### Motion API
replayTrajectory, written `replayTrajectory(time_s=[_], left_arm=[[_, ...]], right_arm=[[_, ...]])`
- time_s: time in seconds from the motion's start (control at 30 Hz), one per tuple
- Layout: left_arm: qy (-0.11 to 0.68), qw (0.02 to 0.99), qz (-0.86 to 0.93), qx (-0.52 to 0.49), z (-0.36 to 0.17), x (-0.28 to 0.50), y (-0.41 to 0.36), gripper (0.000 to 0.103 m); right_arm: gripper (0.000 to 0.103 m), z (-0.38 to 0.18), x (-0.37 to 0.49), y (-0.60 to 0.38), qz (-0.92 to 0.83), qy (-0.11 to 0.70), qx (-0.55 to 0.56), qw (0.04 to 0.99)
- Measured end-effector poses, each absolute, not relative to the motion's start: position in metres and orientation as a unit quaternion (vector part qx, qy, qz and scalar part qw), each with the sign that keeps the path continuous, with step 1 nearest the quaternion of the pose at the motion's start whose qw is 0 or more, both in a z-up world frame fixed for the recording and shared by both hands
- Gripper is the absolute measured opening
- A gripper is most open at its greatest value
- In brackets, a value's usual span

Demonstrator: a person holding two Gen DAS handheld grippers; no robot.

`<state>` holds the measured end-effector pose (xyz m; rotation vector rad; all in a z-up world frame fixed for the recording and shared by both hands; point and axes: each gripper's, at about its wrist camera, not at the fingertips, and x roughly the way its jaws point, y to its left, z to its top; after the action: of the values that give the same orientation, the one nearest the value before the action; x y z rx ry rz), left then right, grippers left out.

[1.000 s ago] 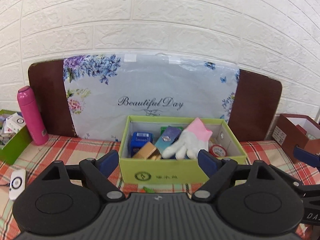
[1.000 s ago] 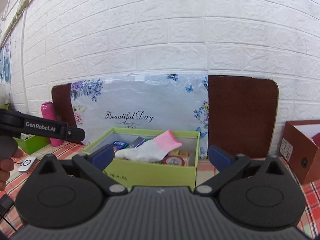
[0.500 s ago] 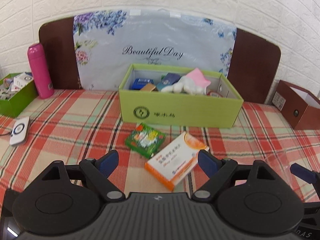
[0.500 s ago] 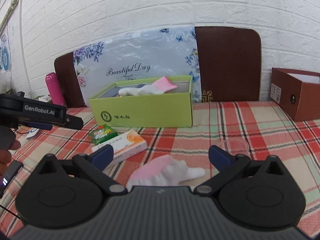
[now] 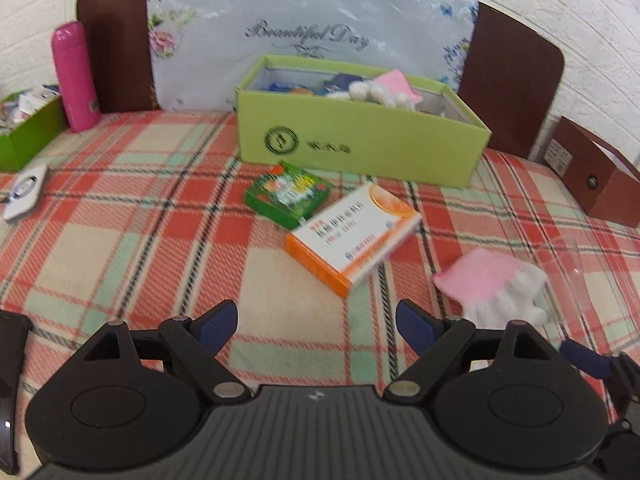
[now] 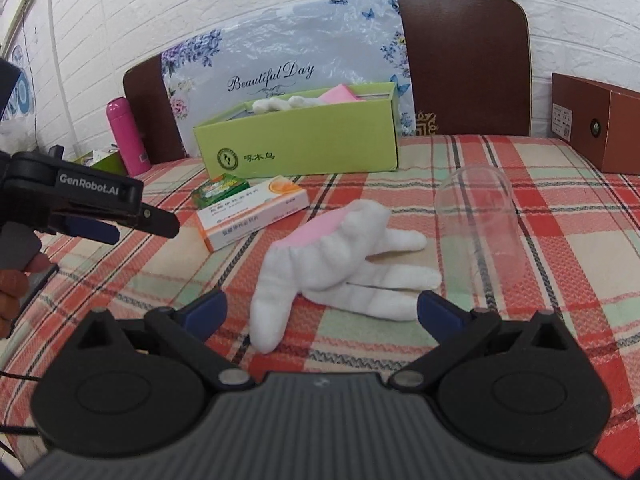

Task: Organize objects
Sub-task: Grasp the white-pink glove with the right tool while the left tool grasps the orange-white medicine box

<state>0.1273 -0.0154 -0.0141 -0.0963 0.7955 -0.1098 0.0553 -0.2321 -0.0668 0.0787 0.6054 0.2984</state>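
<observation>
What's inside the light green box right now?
The light green box holds a white glove with a pink cuff lying on top, with blue packages beside it. Its front wall and the glove hide whatever lies deeper.

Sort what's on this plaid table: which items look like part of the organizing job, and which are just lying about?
Likely part of the job:
- white knit glove with pink cuff
- orange-and-white medicine carton
- small green printed packet
- clear plastic cup on its side
- lime-green open cardboard box

Probably just lying about:
- pink bottle
- brown cardboard box
- white remote-like device
</observation>
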Motion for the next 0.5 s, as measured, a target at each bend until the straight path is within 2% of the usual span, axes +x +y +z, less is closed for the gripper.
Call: replayTrajectory(time_s=[0.37, 0.4, 0.47, 0.5], left_arm=[[0.375, 0.924, -0.078, -0.022, -0.03, 0.13, -0.015, 0.089], [0.375, 0.923, -0.079, -0.02, -0.03, 0.133, -0.014, 0.089], [0.376, 0.923, -0.085, -0.016, -0.031, 0.142, -0.014, 0.089], [0.374, 0.923, -0.089, -0.015, -0.031, 0.147, -0.015, 0.089]], right_arm=[[0.103, -0.071, 0.089, -0.212, 0.15, 0.305, 0.007, 0.94], [0.098, -0.072, 0.093, -0.207, 0.151, 0.305, 0.003, 0.94], [0.08, -0.076, 0.099, -0.2, 0.145, 0.308, -0.012, 0.94], [0.063, -0.077, 0.1, -0.197, 0.142, 0.31, -0.016, 0.94]])
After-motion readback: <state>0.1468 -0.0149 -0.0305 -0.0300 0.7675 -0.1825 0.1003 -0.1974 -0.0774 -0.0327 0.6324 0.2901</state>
